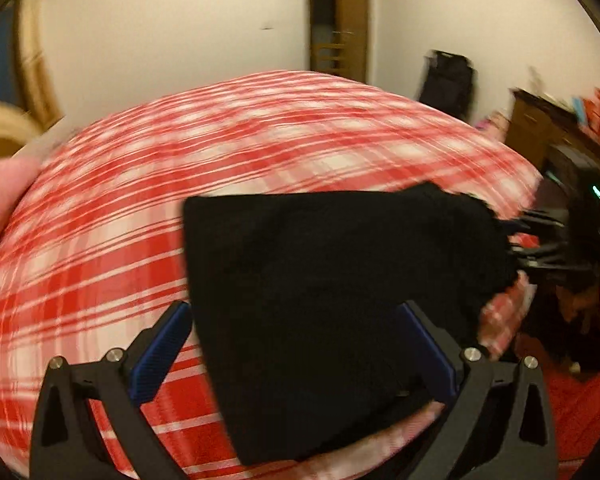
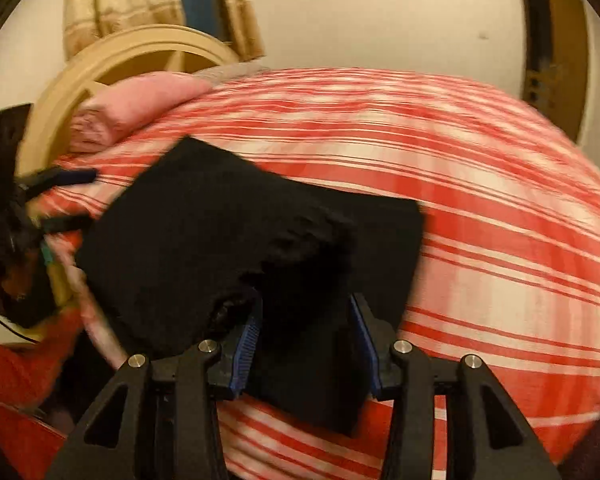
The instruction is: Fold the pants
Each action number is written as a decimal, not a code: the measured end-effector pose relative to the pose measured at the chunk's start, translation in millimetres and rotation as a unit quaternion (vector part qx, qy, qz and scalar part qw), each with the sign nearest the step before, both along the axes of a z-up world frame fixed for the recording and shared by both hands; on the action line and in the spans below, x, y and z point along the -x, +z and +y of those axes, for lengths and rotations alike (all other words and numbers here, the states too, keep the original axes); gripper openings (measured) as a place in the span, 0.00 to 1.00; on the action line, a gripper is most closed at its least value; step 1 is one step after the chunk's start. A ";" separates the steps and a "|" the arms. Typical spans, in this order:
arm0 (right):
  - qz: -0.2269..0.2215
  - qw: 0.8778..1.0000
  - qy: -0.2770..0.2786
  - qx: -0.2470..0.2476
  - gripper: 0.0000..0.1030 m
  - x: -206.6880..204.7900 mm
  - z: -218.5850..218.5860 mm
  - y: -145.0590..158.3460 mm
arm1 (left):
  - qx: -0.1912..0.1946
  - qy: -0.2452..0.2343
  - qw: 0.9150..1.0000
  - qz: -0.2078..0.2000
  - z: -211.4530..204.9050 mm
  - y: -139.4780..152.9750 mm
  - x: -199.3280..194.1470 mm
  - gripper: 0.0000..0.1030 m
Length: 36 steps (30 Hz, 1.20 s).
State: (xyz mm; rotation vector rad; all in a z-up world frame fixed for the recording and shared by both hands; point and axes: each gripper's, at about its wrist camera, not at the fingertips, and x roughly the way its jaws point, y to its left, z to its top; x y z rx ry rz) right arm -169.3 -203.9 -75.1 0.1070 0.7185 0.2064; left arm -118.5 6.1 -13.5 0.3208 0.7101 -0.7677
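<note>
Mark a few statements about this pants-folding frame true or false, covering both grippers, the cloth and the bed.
1. The pants are black. True.
2. The left gripper is clamped shut on the pants. False: its jaws stand wide apart, the cloth lying between them.
3. The right gripper has pants fabric between its fingers. True.
4. The bedspread is plain blue. False: it is red and white plaid.
5. A pink pillow lies at the bed's far edge. True.
</note>
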 end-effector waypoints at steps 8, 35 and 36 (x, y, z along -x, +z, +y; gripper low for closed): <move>0.005 0.983 0.043 -0.181 0.45 -39.3 2.3 24.2 | -0.017 -0.162 0.986 -0.028 -70.3 -7.8 40.6 1.00; 0.055 0.988 -0.012 -0.145 0.45 -30.8 7.5 -18.8 | 0.097 -0.075 0.992 0.023 -66.1 21.6 -12.6 0.34; 0.056 0.989 -0.018 -0.138 0.45 -34.2 8.8 -20.7 | 0.094 -0.073 0.993 0.022 -65.7 20.3 -13.0 0.34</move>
